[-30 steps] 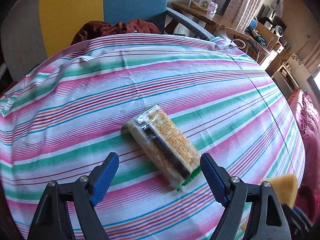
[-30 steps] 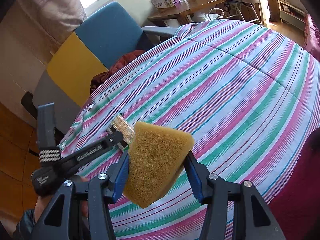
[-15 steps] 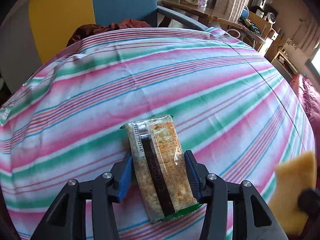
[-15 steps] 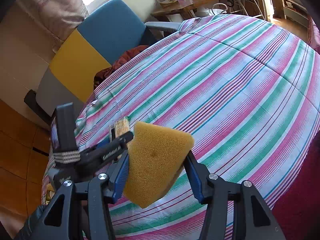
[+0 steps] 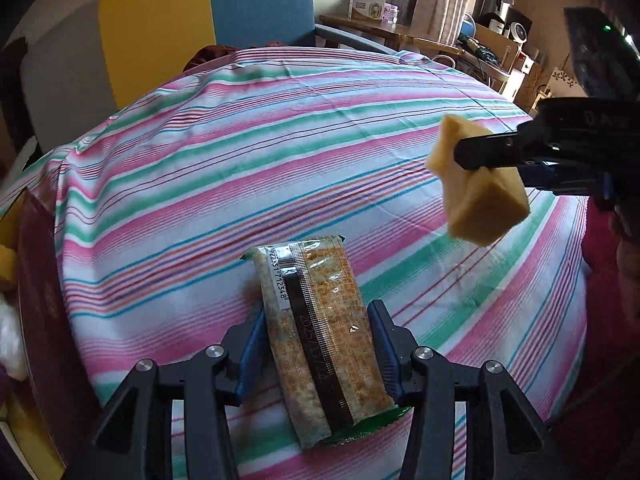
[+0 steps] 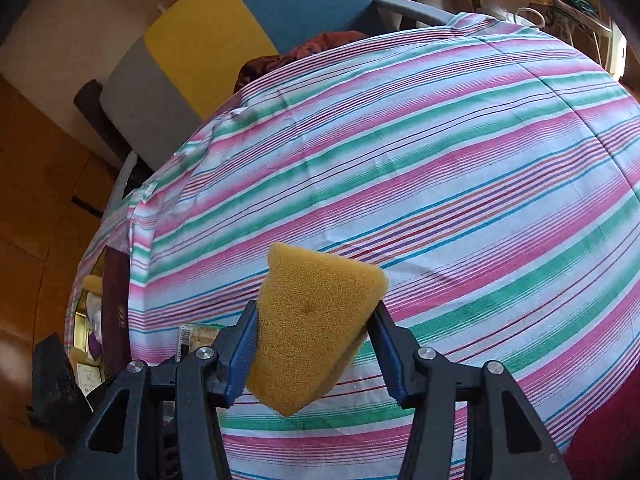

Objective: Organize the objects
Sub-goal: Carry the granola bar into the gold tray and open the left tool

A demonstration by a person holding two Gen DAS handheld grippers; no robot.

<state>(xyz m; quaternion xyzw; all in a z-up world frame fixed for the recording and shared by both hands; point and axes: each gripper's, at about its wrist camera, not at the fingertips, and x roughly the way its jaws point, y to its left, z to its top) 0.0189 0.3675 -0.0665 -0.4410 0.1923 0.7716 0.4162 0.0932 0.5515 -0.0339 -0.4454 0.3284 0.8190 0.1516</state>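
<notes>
A clear packet of brown crackers (image 5: 308, 276) with a dark seam strip sits lengthwise between the blue pads of my left gripper (image 5: 316, 318), which is shut on it over the striped cloth (image 5: 280, 168). Whether the packet touches the cloth I cannot tell. My right gripper (image 6: 316, 314) is shut on a yellow wedge-shaped sponge (image 6: 316, 292) and holds it clear above the cloth. In the left wrist view that sponge (image 5: 480, 200) and the right gripper (image 5: 500, 156) hang at the right. A corner of the packet (image 6: 196, 336) shows to the left of the right gripper's fingers.
A dark red box (image 6: 116, 300) with small items beside it lies off the table's left edge. A chair (image 6: 224, 32) with grey, yellow and blue panels stands behind the table, with a rust-red cloth (image 6: 304, 52) on it. A cluttered desk (image 5: 380, 28) is at the back right.
My left gripper went from open around the packet to shut on it, then carried it left toward the table's edge. The right gripper with the sponge shifted and rolled a little.
</notes>
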